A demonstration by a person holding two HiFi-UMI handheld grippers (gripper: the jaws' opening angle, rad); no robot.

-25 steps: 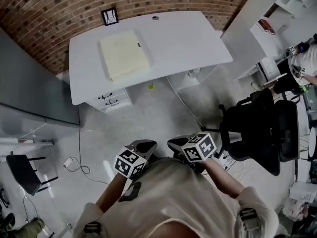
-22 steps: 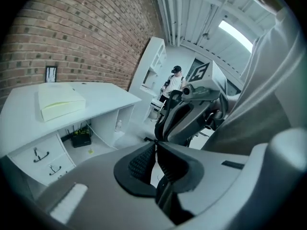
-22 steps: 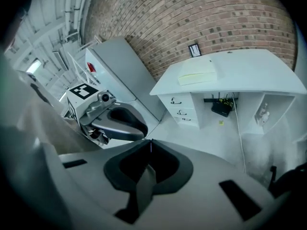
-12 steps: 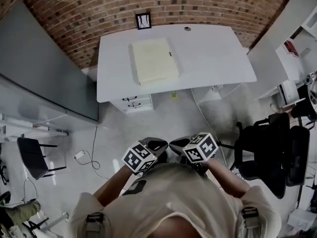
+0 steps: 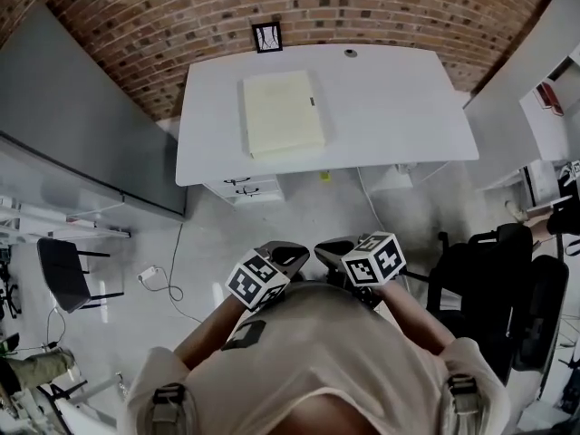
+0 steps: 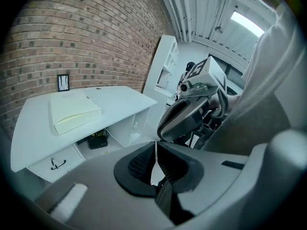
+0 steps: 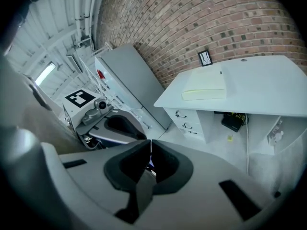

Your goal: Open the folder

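Head view: the pale yellow folder (image 5: 283, 113) lies closed and flat on the white desk (image 5: 399, 107) against the brick wall (image 5: 163, 16), well apart from your left gripper (image 5: 286, 254) and right gripper (image 5: 332, 247), which you hold side by side at your chest over the floor. Only the gripper views show the jaws: each pair pressed together with nothing between, the other gripper alongside

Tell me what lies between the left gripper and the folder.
Head view: from the left gripper, bare floor, then the drawer unit under the desk edge, then the folder just beyond.
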